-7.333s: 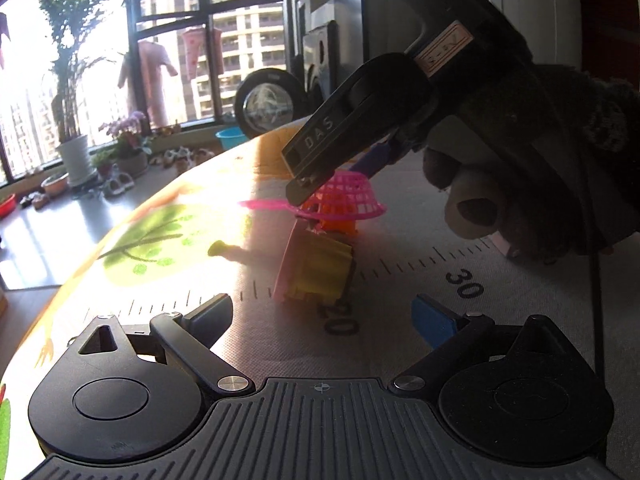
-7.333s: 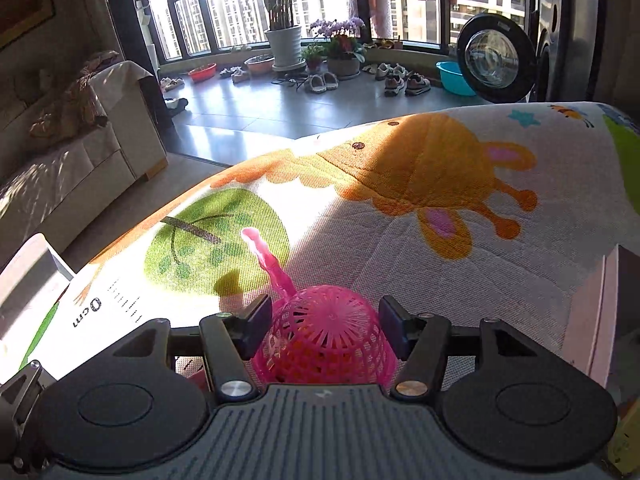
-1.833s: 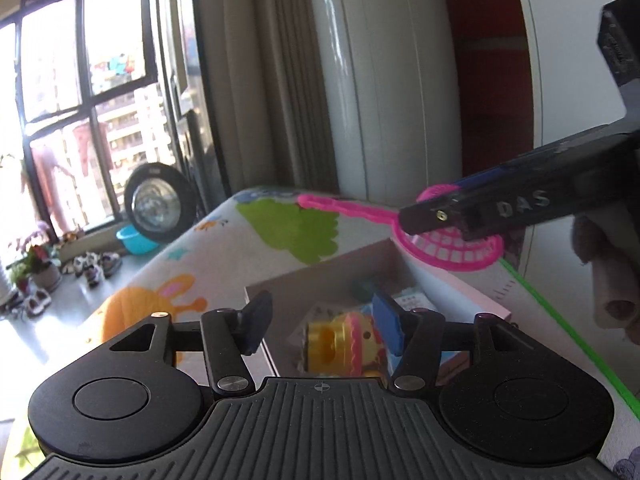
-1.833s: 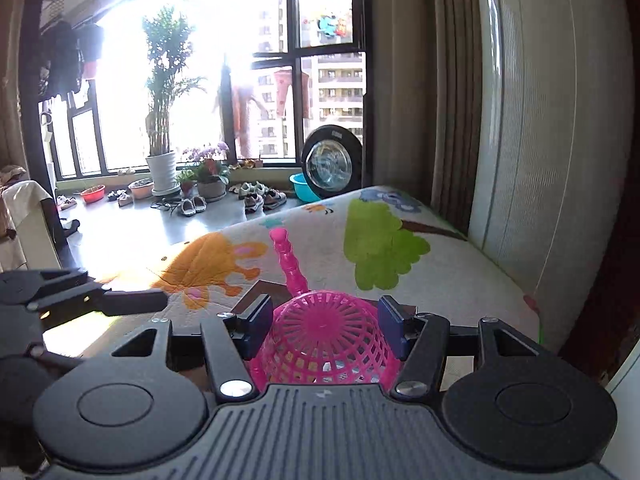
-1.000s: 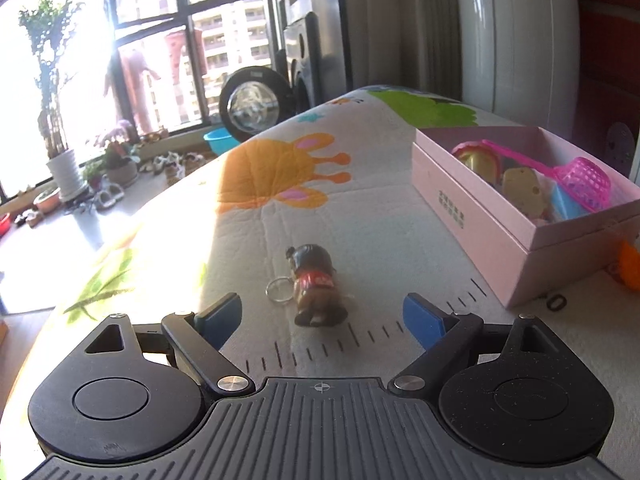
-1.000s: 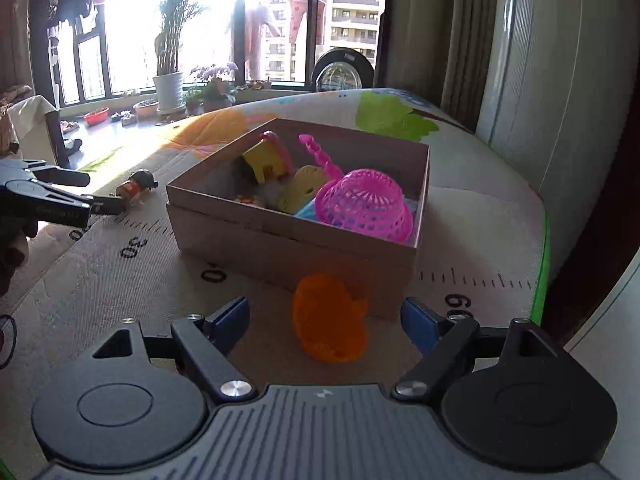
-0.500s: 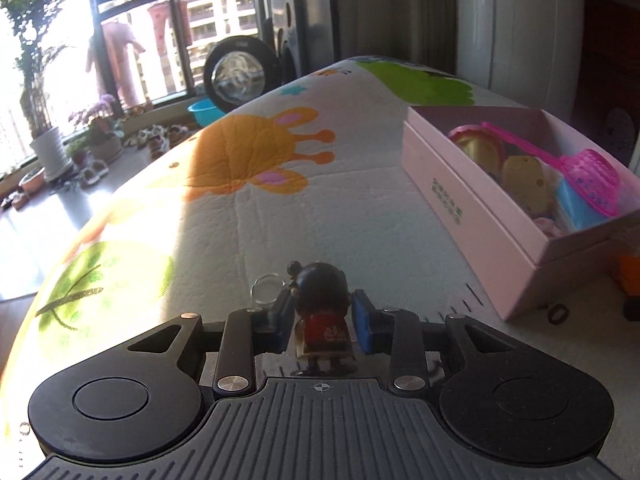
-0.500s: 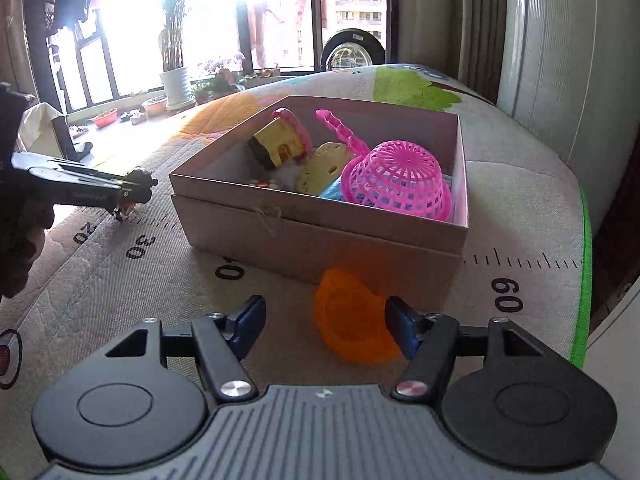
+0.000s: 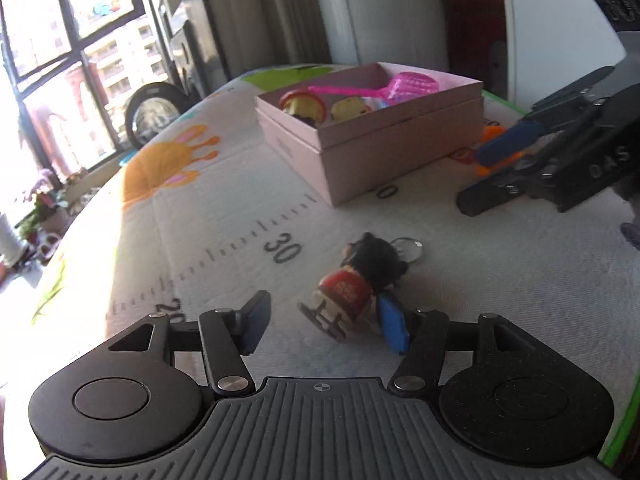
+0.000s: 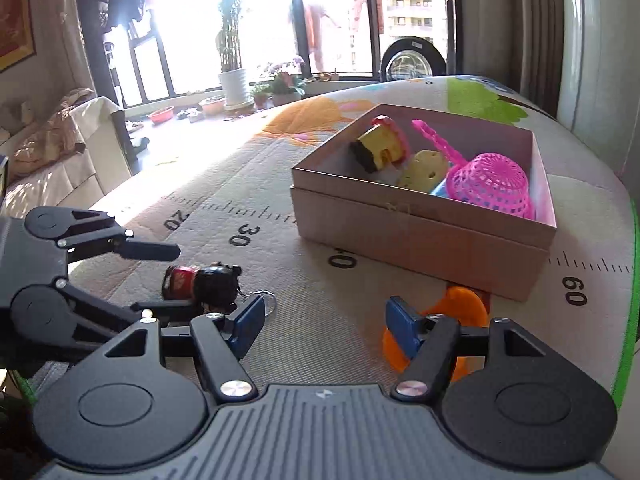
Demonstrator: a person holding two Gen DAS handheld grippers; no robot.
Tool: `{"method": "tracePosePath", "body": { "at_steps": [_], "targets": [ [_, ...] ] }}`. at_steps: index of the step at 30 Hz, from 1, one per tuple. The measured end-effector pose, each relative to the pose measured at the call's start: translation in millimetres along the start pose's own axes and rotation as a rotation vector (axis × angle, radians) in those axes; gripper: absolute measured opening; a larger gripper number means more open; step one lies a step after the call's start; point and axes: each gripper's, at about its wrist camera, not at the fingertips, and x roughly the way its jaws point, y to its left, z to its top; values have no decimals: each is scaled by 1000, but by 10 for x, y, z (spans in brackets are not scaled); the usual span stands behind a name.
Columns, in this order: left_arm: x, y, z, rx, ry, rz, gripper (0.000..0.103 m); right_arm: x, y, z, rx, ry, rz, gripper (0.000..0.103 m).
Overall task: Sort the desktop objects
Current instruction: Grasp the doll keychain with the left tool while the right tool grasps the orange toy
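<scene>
A small doll keychain with black hair and a red body lies on the play mat between the open jaws of my left gripper, against the right finger. It also shows in the right wrist view. My right gripper is open and empty over the mat. An orange plastic piece lies by its right finger, in front of the pink box. The box holds a pink strainer and yellow toys.
The mat has a printed ruler and cartoon prints. A wall and curtain stand behind the box. The right gripper's body sits at the right of the left wrist view. The mat's green edge runs along the right.
My left gripper was shut on the doll half a second ago; now it is open and the doll lies tipped on the mat. My right gripper has opened wider and shifted left of the orange piece.
</scene>
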Motion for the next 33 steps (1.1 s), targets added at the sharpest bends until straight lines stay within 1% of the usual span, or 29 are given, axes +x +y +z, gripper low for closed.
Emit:
{"method": "tracePosePath", "body": {
  "at_steps": [2,3,4,5,7,8,9,11,13,16,19,21,23,25,27,28,29,30,33],
  "targets": [
    [37,82,-14,9,7,93,72,-31,45,-9,-9,-14,-4,78],
    [52,115,-23,8,11,130,74,-37,53,-13,-10,-17,-9,79],
    [65,179,-23,-11,15,143,74,-37,58,-20,-9,-16,-15,79],
    [54,232,-24,-42,15,118,76,-34,56,-26,-7,-14,-22,80],
    [5,325,-13,-117,9,4,83,-27,48,-51,-8,-9,-46,82],
    [-21,334,-3,-139,0,-50,91,-28,41,-61,-8,-7,-54,83],
    [-31,316,13,-141,-10,-74,95,-34,37,-70,-7,-7,-62,83],
    [-1,236,60,-118,-21,-84,95,-74,25,-103,-14,-11,-81,84],
    [67,177,110,-115,-10,-85,96,-117,26,-124,-37,-20,-113,85],
    [194,134,171,-156,24,-98,95,-123,-36,-124,-67,-26,-227,86],
    [308,108,212,-213,64,-96,95,-42,-248,-83,9,7,-289,87],
    [379,123,225,-272,100,-91,95,46,-407,-87,69,31,-296,87],
    [387,123,239,-293,98,-80,93,116,-485,-90,96,44,-277,87],
    [381,94,254,-279,92,-71,88,183,-444,-80,55,55,-270,82],
    [369,56,264,-261,90,-59,73,235,-371,-64,4,74,-271,63],
    [356,47,266,-255,87,-62,72,235,-354,-50,-1,77,-258,58],
    [339,39,269,-250,86,-64,72,232,-347,-35,-1,85,-247,48],
    [318,28,273,-242,85,-67,72,219,-341,-26,0,88,-245,44],
    [215,-14,278,-210,64,-64,72,118,-304,-31,-14,80,-248,44]
  ]
}}
